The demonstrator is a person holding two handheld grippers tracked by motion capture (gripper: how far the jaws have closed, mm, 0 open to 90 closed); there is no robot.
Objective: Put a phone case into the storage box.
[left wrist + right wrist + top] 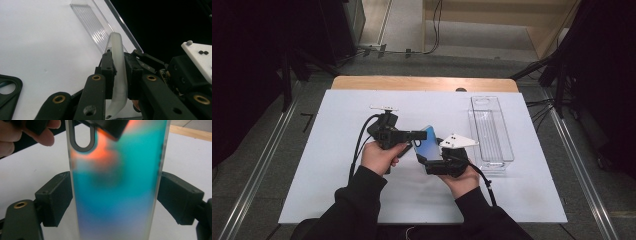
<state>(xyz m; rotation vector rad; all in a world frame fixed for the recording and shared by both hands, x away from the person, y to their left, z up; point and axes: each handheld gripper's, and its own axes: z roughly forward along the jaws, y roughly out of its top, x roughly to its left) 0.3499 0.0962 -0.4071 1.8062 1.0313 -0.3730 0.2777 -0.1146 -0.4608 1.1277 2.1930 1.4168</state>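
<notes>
White board (327, 165) covers most of the wooden table (422, 83), and it lies bare to the left of the hands and along the near edge — the widest open room. On the right a clear plastic tray (490, 131) stands lengthwise, close to the board's right edge, and just beside the right gripper (427, 159). Dark floor and metal rails run along both sides of the table.

Both grippers meet near the middle of the board, holding one phone case (428, 142) between them, raised off the surface. The case is translucent, teal and blue with an orange patch near its camera cutout. The right gripper's jaws stand wide, pressing on the case's two long edges (117, 185). The left gripper (419, 135) comes in from the left, and its jaws are pinched nearly together across the case's thin rim (117, 72) — pads touching both faces at the end farther from the person. In the left gripper view the case rises edge-on, with the tray lying beyond it.
</notes>
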